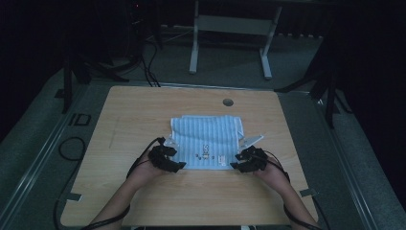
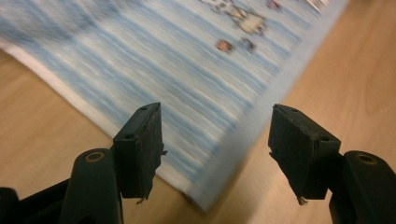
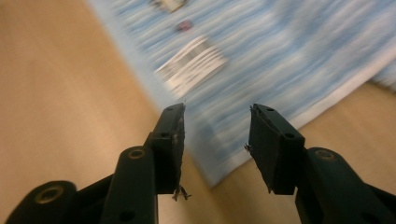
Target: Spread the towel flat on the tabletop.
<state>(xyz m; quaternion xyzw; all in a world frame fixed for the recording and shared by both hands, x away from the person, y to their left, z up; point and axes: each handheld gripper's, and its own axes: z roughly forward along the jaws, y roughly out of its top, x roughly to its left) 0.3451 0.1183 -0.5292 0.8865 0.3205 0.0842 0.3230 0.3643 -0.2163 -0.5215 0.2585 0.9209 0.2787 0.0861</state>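
A light blue striped cloth (image 1: pixel 206 141) lies folded flat in the middle of the wooden table (image 1: pixel 143 110). Small figures and a label are printed near its front edge. My left gripper (image 1: pixel 178 166) stands open at the cloth's near left corner (image 2: pixel 205 200), with the corner between its jaws and nothing gripped. My right gripper (image 1: pixel 236 166) is open at the near right corner (image 3: pixel 217 175), the jaws straddling the corner over the cloth (image 3: pixel 280 60). A white barcode label (image 3: pixel 192 65) lies just ahead of the right jaws. The cloth (image 2: pixel 154 70) looks blurred in both gripper views.
A round cable hole (image 1: pixel 228 102) sits in the table's far edge. Black cables (image 1: pixel 72 146) trail off the left side onto the grey floor. A white table frame (image 1: pixel 230 28) stands beyond. Bare wood lies in front of and beside the cloth.
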